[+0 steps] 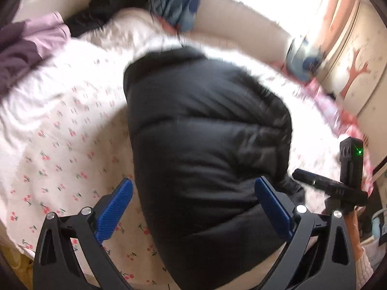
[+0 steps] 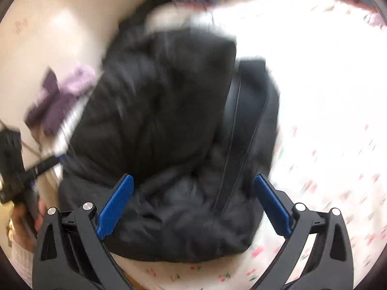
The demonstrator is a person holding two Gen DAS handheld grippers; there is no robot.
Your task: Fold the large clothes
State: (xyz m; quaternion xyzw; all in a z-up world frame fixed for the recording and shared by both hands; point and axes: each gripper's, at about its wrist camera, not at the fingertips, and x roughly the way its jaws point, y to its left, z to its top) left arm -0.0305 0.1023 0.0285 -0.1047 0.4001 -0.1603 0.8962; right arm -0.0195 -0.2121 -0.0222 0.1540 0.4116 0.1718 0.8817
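Observation:
A black puffer jacket lies folded in a bulky heap on the cherry-print bed sheet. My left gripper hovers open above the jacket's near part, with nothing between its blue pads. In the right wrist view the same jacket fills the middle, its ribbed zipper strip running down the right side. My right gripper is open over the jacket's near edge, holding nothing. The right gripper's body shows at the right edge of the left wrist view, and the left gripper's body at the left edge of the right wrist view.
A purple and lilac garment lies at the bed's far left, beside a dark garment. Blue patterned pillows sit along the beige headboard. A wardrobe with a pink tree decal stands at the right. Both views are motion-blurred.

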